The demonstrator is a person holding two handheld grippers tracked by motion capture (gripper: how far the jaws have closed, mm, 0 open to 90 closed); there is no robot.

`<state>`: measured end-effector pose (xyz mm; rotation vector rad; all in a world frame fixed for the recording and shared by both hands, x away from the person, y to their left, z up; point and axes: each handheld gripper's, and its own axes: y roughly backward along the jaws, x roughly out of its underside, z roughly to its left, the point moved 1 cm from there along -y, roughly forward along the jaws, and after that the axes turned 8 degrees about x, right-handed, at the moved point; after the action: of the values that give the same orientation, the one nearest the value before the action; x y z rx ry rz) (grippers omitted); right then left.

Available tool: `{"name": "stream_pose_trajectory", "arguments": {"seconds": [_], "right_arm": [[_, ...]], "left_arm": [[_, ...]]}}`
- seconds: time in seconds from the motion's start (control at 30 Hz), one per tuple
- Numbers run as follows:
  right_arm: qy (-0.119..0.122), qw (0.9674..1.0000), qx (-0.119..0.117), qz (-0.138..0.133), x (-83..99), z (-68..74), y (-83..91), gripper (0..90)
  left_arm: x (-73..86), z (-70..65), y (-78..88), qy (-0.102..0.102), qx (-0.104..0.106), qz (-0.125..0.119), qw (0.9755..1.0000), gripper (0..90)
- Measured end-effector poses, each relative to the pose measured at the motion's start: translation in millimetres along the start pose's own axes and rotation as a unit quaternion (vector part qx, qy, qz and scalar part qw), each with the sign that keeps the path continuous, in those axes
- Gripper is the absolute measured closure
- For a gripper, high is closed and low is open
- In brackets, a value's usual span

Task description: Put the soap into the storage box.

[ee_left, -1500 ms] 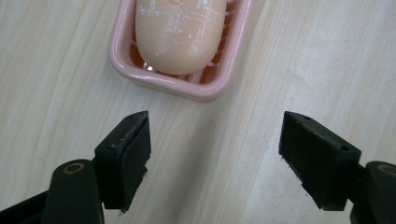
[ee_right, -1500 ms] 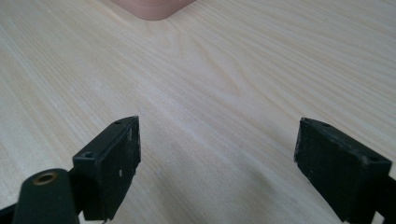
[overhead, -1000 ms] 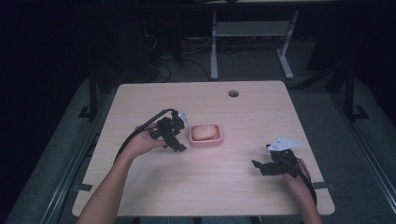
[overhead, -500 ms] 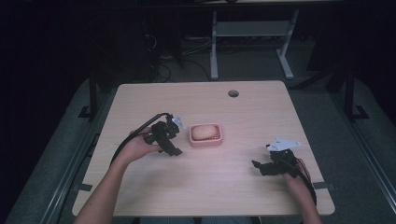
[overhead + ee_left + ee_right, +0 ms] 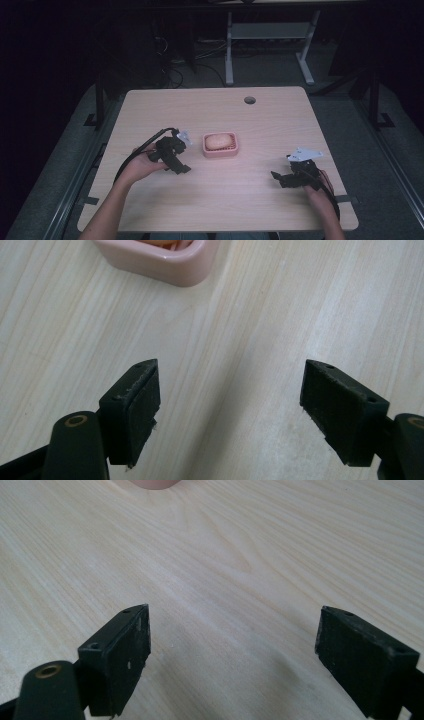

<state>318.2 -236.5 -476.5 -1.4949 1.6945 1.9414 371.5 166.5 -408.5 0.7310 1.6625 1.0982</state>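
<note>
A pink dish [image 5: 220, 145] holding soap [image 5: 218, 141] sits mid-table [image 5: 210, 102]. The left gripper [image 5: 181, 169] beside it and the right gripper [image 5: 276, 178] near the right edge both have jaws spread, empty.

Table [image 5: 280, 315]: pale wood grain, smooth, matt. Dish [image 5: 165, 262] ahead of left gripper [image 5: 230, 405]: pink, glossy plastic. Pads [image 5: 145, 405]: matt black.

A pale wooden table [image 5: 220, 112] carries a pink dish [image 5: 220, 150].
</note>
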Motion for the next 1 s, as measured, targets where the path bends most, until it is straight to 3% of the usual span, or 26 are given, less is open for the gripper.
{"name": "stream_pose_trajectory", "arguments": {"seconds": [1.0], "right_arm": [[0.0,1.0,0.002,0.007,1.4,0.3,-0.9,13.9]], "left_arm": [[47.5,-23.3,-1.0,0.015,-0.007,-0.023,0.9996,23.9]]}}
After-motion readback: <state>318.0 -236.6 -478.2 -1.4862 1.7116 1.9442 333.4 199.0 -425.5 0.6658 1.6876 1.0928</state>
